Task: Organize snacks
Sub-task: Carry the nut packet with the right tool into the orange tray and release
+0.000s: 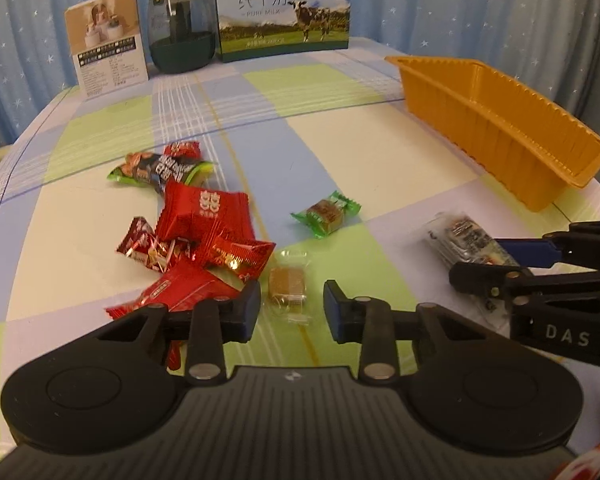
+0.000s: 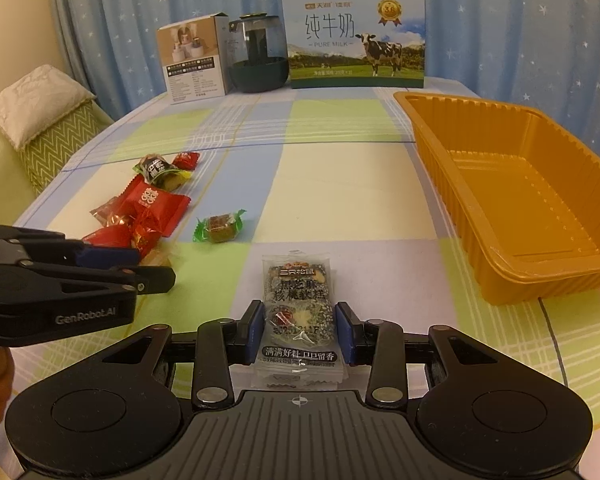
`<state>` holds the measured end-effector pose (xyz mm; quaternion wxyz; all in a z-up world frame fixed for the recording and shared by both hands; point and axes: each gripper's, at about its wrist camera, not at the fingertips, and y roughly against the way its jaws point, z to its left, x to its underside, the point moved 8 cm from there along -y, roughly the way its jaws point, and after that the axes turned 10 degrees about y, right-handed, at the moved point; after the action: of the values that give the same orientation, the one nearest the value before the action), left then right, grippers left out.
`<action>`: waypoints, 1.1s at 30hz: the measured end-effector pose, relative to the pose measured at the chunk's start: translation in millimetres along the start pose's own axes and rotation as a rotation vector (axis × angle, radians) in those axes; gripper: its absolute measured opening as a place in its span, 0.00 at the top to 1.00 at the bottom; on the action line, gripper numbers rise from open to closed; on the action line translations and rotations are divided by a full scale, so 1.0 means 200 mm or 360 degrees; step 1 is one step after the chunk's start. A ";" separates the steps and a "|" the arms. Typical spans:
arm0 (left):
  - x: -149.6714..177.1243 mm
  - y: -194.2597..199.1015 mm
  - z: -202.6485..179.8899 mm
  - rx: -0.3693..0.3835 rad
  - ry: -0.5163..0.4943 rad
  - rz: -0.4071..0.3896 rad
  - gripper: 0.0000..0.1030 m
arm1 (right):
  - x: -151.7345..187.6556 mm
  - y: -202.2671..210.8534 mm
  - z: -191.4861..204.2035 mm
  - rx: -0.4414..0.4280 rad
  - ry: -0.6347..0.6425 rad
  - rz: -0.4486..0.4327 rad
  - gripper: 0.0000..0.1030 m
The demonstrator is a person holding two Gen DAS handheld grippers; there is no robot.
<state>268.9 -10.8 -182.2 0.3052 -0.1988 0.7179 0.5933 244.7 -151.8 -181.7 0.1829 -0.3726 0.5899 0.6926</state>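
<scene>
The table (image 2: 340, 200) wears a checked cloth of green, blue and cream, and blue curtains with small white stars (image 2: 520, 20) hang behind it. At the far edge stand a small white box (image 2: 192, 64), a dark glass jar (image 2: 258, 58) and a milk carton with a cow (image 2: 354, 40). The orange plastic tray (image 2: 440, 152) on the right is empty. The right gripper (image 2: 300, 332) pinches a clear packet of dark sesame cake (image 2: 296, 292) (its label is Chinese) that lies near the tray. The left gripper (image 1: 292, 308) is spread around a small brown candy in clear wrap (image 1: 287, 286), the pads not touching it. Beside it lie red wrapped candies (image 1: 204, 216) and a green one (image 1: 326, 214).
</scene>
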 end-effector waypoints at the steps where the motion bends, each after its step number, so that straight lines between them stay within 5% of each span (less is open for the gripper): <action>1: 0.00 0.00 0.00 -0.0003 -0.0001 -0.0004 0.73 | 0.00 0.00 0.00 -0.0002 0.0000 0.0000 0.63; 4: -0.01 0.00 0.00 -0.0010 0.0009 -0.0007 0.81 | 0.01 0.00 0.01 -0.0006 0.0001 0.0007 0.63; 19: -0.17 0.28 -0.13 0.0086 0.0137 -0.0155 0.81 | -0.17 0.25 -0.02 0.0036 -0.0019 -0.0190 0.63; 33: -0.49 0.34 -0.69 0.0337 0.0122 -0.0244 0.81 | -0.42 0.62 -0.64 0.0241 -0.0154 -0.0297 0.63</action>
<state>269.5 -138.9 -51.5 0.3413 -0.2422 0.7703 0.4811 251.0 -287.5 -39.0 0.3023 -0.3773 0.5937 0.6433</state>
